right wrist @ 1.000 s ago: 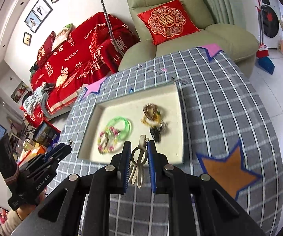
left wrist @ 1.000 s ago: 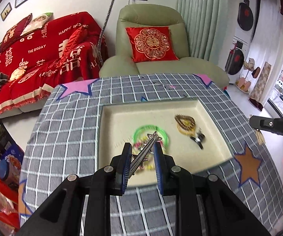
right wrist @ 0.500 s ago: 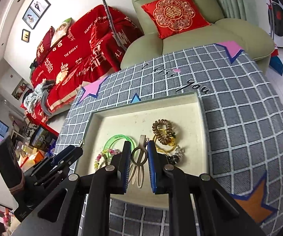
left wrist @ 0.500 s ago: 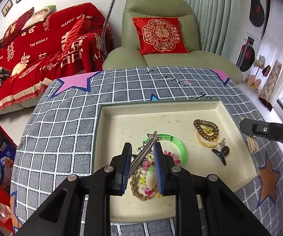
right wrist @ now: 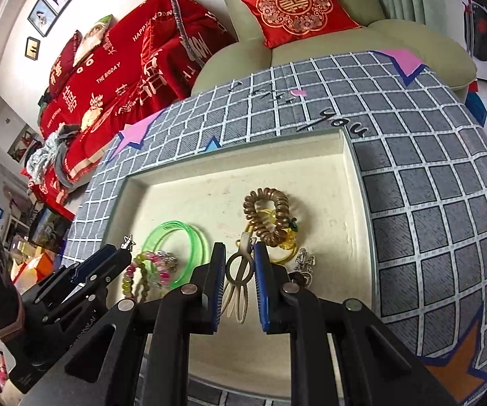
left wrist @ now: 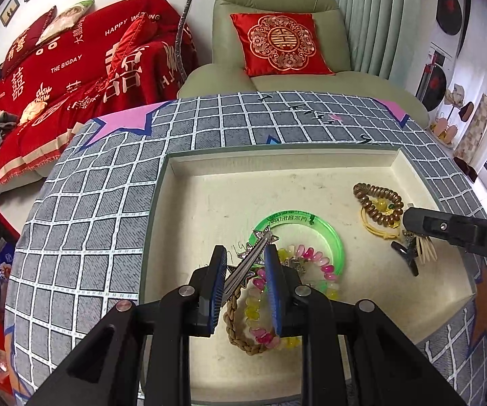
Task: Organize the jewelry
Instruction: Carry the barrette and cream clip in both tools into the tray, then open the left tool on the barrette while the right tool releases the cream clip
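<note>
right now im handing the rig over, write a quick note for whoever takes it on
Left tool: shut on a silver star hair clip, held over the tray's front left.
Right tool: shut on a cream hair clip, held over the tray's front middle.
Already in the tray: green bangle, pink and yellow bead bracelet, braided brown bracelet, brown spiral hair tie, yellow cord, small silver charm.
Left to do: set both clips down in the tray and release them.
</note>
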Action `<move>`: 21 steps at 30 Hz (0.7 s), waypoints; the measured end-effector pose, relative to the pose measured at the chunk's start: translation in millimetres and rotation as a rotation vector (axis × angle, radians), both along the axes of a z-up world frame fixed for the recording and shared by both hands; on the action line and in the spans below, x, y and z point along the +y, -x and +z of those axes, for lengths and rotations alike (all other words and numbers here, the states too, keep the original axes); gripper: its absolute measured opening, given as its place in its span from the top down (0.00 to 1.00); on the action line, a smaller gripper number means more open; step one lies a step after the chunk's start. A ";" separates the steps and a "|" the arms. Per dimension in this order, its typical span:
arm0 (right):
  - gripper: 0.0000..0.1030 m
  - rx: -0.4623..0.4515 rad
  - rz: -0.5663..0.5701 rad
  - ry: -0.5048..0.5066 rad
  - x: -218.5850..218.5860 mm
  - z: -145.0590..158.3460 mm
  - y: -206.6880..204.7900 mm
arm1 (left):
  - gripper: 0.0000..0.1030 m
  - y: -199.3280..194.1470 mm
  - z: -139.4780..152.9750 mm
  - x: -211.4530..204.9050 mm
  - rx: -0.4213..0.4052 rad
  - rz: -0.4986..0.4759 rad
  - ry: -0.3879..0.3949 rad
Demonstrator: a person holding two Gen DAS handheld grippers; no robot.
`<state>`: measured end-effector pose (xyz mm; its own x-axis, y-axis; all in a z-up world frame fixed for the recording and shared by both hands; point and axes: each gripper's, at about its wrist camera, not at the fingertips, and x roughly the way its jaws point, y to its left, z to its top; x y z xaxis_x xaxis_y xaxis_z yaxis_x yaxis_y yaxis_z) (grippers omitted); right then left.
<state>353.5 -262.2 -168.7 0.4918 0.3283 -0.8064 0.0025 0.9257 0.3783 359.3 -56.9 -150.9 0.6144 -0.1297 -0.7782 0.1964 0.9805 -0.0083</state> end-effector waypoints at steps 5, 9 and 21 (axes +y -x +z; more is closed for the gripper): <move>0.83 0.016 0.009 0.013 2.0 -13.1 -2.5 | 0.67 2.8 -1.0 -7.6 -0.025 -0.014 -0.039; 0.82 0.035 0.011 0.006 2.0 -22.3 -2.9 | 0.67 5.6 -1.7 -12.7 -0.042 -0.030 -0.077; 0.43 -0.004 -0.005 -0.046 -4.0 -9.1 3.9 | 0.67 10.4 4.2 -13.6 -0.049 -0.023 -0.082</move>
